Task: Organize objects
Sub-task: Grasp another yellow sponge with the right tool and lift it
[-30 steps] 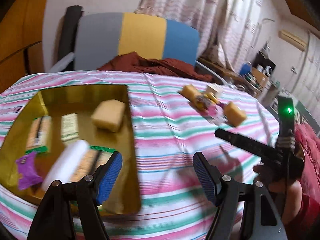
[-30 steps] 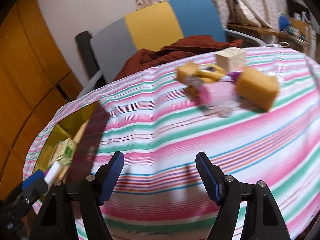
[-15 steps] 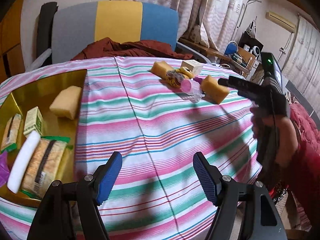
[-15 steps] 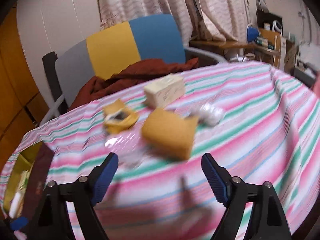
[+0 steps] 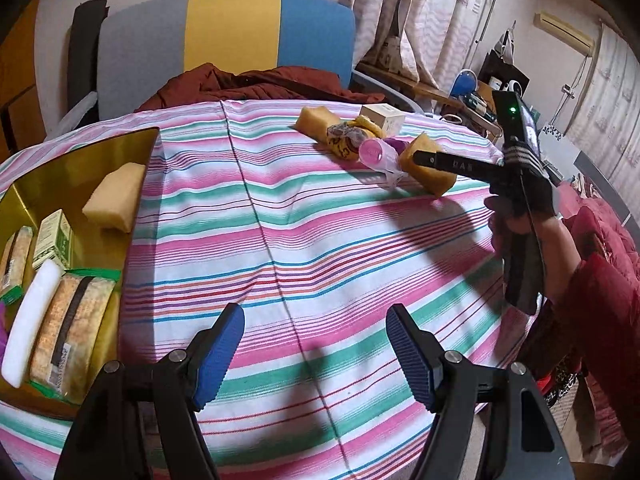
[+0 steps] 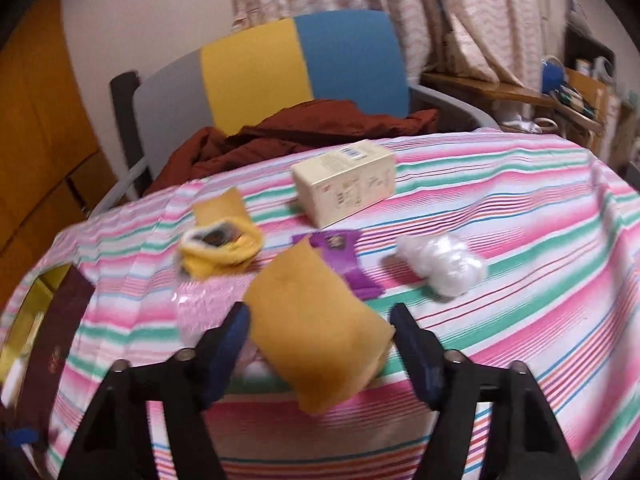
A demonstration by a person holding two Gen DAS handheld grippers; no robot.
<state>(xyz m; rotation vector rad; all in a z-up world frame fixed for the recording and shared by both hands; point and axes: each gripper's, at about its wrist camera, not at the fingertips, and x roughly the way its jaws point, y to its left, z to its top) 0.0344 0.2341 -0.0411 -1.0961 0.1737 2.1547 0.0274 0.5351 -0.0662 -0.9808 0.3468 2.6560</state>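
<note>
My right gripper [image 6: 320, 344] is open, its jaws on either side of a yellow sponge [image 6: 316, 328] that lies on the striped tablecloth; no squeeze shows. The same sponge [image 5: 430, 168] shows in the left wrist view beside the right gripper's finger. Around it lie a pink plastic-wrapped item [image 6: 200, 312], a yellow pouch [image 6: 220, 248], a purple packet [image 6: 344, 256], a cream box [image 6: 344, 182], a clear plastic wad [image 6: 440, 264] and another sponge [image 5: 318, 122]. My left gripper [image 5: 316, 352] is open and empty over the near table edge.
A gold tray [image 5: 80, 164] at the left holds a sponge [image 5: 114, 198], a small green box [image 5: 54, 236], cracker packs [image 5: 70, 316] and a white bar [image 5: 28, 320]. A grey, yellow and blue chair [image 5: 232, 36] with a red garment stands behind the table.
My right gripper has moved forward to the object cluster and now straddles the yellow sponge. My left gripper has swung right, away from the tray.
</note>
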